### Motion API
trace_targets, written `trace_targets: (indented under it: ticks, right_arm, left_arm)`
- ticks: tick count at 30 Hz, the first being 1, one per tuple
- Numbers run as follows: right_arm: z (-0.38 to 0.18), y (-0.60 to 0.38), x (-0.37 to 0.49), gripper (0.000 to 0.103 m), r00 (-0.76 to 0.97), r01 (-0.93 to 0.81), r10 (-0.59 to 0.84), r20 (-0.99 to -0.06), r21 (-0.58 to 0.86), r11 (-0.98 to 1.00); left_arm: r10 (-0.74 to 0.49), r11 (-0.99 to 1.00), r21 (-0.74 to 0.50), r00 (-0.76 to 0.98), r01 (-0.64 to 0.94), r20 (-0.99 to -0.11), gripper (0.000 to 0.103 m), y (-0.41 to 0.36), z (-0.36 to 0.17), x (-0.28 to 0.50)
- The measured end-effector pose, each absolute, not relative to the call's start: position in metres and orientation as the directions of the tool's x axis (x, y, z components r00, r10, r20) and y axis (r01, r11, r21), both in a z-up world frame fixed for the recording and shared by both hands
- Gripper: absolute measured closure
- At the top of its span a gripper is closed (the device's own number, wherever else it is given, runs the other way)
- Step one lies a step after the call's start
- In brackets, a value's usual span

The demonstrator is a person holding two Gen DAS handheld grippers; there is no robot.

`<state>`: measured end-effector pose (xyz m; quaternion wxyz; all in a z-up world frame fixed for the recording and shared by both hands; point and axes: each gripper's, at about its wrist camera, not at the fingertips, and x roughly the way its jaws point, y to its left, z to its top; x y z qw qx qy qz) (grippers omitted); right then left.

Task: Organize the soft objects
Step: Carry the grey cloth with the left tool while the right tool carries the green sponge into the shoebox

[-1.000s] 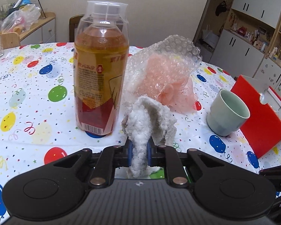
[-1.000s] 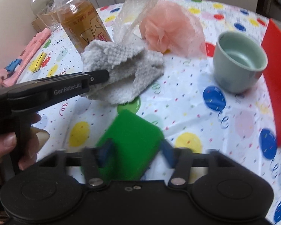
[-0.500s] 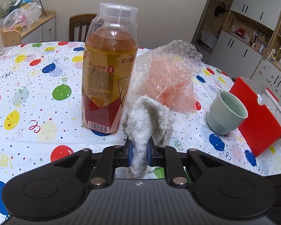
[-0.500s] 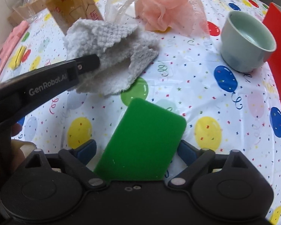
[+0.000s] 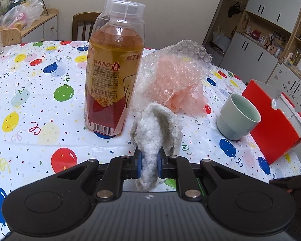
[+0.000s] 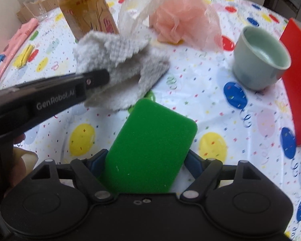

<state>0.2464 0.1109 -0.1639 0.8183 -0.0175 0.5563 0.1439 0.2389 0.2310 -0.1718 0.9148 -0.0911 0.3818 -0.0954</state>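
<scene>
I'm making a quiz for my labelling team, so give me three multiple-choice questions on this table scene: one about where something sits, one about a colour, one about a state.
1. Where does the pale green ceramic cup stand?
A. just left of the red cardboard box
B. left of the tea bottle
C. on the chair

2. What colour is the flat rectangular sponge?
A. yellow
B. green
C. blue

3. What is the left hand-held gripper doing?
A. open over the cup
B. shut on the bottle cap
C. shut on the grey knitted cloth

Answers:
1 A, the cup is beside the box's left face in the left wrist view.
2 B, the sponge between the right hand-held gripper fingers is bright green.
3 C, the blue pads pinch the cloth's fold.
</scene>
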Motion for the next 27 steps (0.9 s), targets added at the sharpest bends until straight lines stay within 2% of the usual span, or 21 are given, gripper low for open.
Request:
trace_targets:
  ticks: [14,27]
  right_arm:
    - [-0.103,0.028,0.236,0.024,0.443,-0.288,0.325,-0.836,0.210,0.934]
    - [-0.059,-0.077,0.237,0.024,0.526,-0.295,0.351,-0.775,0.221,0.930]
  left_arm:
    - [-0.265,0.955,-0.276,0.720,0.106,-0.641,0.089,0.213,-0.135,0.217]
    - [-0.295,0.951,-0.263,0.744,0.166,-0.599,0.089,0.135,-0.074,0.207]
